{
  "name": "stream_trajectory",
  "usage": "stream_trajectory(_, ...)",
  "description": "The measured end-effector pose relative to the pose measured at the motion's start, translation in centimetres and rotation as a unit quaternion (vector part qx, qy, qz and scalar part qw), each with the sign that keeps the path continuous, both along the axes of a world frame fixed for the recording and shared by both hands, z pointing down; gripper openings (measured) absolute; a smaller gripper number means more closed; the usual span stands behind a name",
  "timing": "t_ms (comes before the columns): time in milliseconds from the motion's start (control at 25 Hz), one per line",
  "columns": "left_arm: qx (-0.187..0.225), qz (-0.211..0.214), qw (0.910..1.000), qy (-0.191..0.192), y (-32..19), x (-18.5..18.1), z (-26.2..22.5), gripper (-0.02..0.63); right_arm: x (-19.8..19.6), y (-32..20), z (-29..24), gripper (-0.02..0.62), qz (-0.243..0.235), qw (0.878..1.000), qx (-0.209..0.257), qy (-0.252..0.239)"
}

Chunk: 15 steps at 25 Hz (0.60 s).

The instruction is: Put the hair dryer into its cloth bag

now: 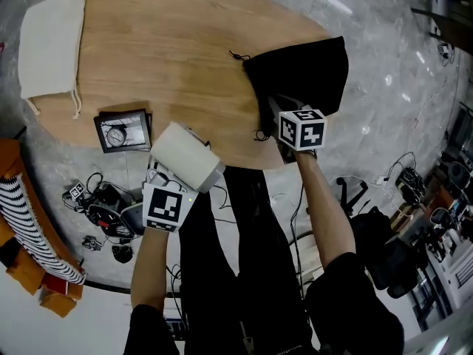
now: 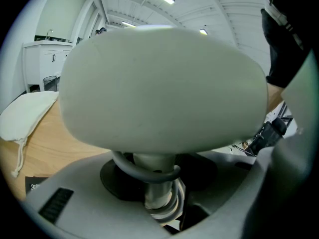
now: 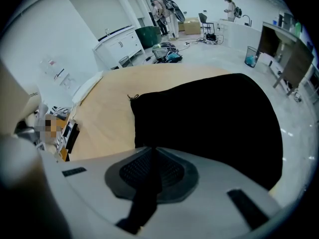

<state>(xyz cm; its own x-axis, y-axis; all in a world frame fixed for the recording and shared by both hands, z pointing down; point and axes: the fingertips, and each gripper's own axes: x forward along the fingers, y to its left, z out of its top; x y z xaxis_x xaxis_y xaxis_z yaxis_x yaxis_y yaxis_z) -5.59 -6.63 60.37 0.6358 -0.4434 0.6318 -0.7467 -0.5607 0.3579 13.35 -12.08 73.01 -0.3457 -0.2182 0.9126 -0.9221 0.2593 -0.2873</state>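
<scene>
A white hair dryer point(image 1: 185, 157) hangs just off the table's near edge. My left gripper point(image 1: 174, 194) is shut on its handle. In the left gripper view the dryer's body point(image 2: 159, 83) fills the picture, and the cord-wrapped handle point(image 2: 158, 193) sits between the jaws. A black cloth bag point(image 1: 303, 69) lies flat on the right end of the wooden table point(image 1: 170, 58), its drawstring mouth toward the near edge. My right gripper point(image 1: 287, 109) is shut on that near edge. The right gripper view shows a strip of black fabric point(image 3: 147, 183) pinched between the jaws, with the rest of the bag point(image 3: 209, 118) beyond.
A white drawstring bag point(image 1: 52, 46) lies at the table's far left. A black frame with a dial point(image 1: 122, 130) sits at the near left edge. Cables and small devices point(image 1: 103, 205) litter the floor at the left, beside a striped cushion point(image 1: 29, 220).
</scene>
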Motion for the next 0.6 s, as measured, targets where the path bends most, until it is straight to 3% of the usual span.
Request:
stream_trajectory(280, -0.008, 0.004, 0.9999, -0.010, 0.1, -0.3, 0.5, 0.184, -0.5, -0.6, -2.9, 0.029, 0.010, 0.999, 0.029, -0.020)
stream_trajectory(600, -0.014, 0.010, 0.9998, -0.011, 0.2, 0.1, 0.7, 0.184, -1.1, 0.7, -1.8, 0.029, 0.002, 0.999, -0.010, -0.044)
